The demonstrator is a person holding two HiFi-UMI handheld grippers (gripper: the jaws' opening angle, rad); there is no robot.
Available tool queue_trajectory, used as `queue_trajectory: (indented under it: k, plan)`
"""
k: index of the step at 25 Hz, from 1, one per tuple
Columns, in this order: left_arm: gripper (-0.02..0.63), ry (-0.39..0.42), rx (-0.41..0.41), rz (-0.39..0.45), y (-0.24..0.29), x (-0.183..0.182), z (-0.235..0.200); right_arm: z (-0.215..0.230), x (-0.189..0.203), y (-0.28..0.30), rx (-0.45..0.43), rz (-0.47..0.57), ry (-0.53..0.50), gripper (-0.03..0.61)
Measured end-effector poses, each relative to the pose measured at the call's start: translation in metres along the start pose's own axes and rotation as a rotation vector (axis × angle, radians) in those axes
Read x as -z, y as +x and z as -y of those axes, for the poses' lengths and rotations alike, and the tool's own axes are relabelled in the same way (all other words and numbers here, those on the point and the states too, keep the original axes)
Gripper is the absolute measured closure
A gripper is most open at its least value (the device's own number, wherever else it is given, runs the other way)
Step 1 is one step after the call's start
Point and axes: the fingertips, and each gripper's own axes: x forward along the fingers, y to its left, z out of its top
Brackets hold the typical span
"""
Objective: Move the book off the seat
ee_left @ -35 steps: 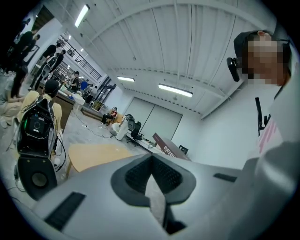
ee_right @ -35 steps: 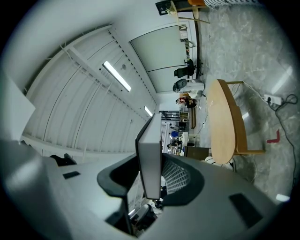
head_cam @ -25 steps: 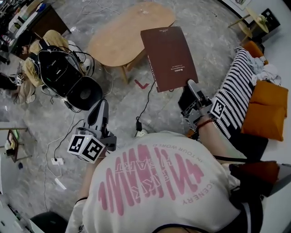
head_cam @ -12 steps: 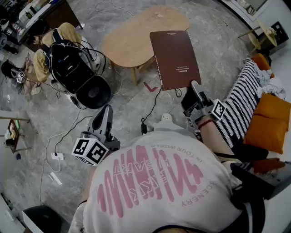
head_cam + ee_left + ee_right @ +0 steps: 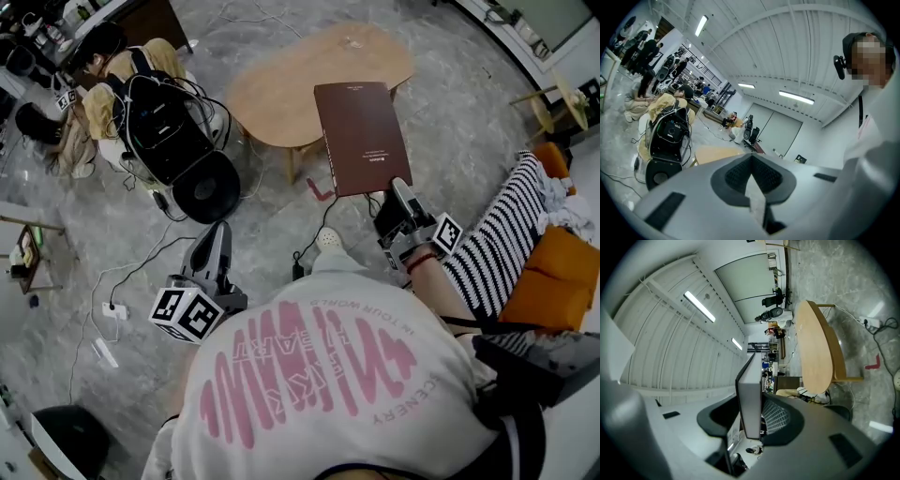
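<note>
In the head view the right tongs (image 5: 397,190) hold the brown book (image 5: 361,131) aloft by its near edge, beside the oval wooden table (image 5: 281,84), while the left tongs (image 5: 217,234) hang low. The left gripper view shows its tongs (image 5: 751,164) pressed together, pad to pad. The right gripper view shows its tongs (image 5: 751,420) clamped on the book's (image 5: 749,390) edge.

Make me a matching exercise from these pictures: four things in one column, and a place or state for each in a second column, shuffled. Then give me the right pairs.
Things
1. brown book
2. left gripper
3. oval wooden table
4. orange cushion

Place or state
A. jaws together, nothing between them
B. stands on the grey floor
C. clamped by its edge in the right gripper, up in the air
D. lies beside the striped fabric

Pairs: 1-C, 2-A, 3-B, 4-D
</note>
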Motion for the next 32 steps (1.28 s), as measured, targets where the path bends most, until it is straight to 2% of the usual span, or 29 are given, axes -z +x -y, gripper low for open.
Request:
queue_trajectory:
  k: [4, 10, 15, 22, 32]
  plan:
    - [0.606, 0.002, -0.050, 0.016, 0.010, -0.018, -0.016, 0.009, 0.000, 0.036, 0.000, -0.038, 0.019, 0.419]
    - [0.606, 0.023, -0.108, 0.076, 0.033, -0.036, -0.003, 0.024, -0.023, 0.058, 0.007, -0.119, 0.052, 0.420]
    - [0.606, 0.000, -0.173, 0.085, 0.036, -0.048, -0.019, 0.044, -0.024, 0.093, 0.031, -0.157, 0.080, 0.420]
    - [0.606, 0.007, -0.246, 0.089, 0.067, -0.047, -0.005, 0.066, -0.052, 0.121, 0.017, -0.234, 0.125, 0.420]
    - [0.606, 0.012, -0.326, 0.084, 0.111, -0.042, 0.004, 0.115, -0.092, 0.147, 0.064, -0.306, 0.150, 0.420]
